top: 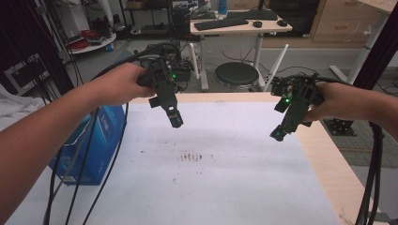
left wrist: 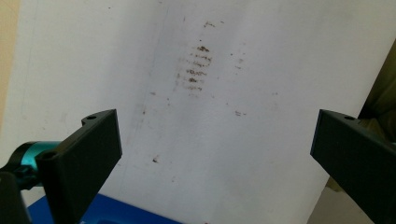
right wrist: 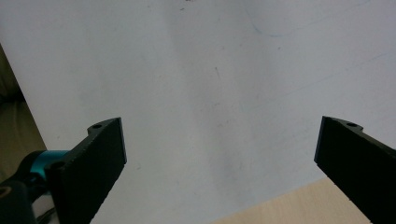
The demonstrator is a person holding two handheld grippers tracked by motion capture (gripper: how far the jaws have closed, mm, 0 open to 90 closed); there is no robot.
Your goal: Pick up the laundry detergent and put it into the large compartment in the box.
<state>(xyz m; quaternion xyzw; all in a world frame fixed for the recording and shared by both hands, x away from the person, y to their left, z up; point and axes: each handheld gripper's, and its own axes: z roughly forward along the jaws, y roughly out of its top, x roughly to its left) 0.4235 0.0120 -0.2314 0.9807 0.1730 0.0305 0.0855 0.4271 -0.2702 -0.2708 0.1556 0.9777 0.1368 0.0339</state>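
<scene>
My left gripper (top: 175, 120) is held above the far left part of a white sheet (top: 220, 168) that covers the table. Its own view has the jaws of my left gripper (left wrist: 217, 140) standing wide apart with nothing between them, over a patch of brown marks (left wrist: 195, 70). My right gripper (top: 278, 134) hangs above the sheet's far right edge. Seen from its own camera, my right gripper (right wrist: 219, 144) is open too and empty, above bare white sheet (right wrist: 210, 84).
A blue box (top: 101, 140) stands at the table's left edge, with black cables (top: 80, 178) trailing over it. Bare wood (top: 328, 159) runs along the right side of the sheet. Beyond the table are a desk with a keyboard (top: 220, 23) and a round black stool (top: 236, 74).
</scene>
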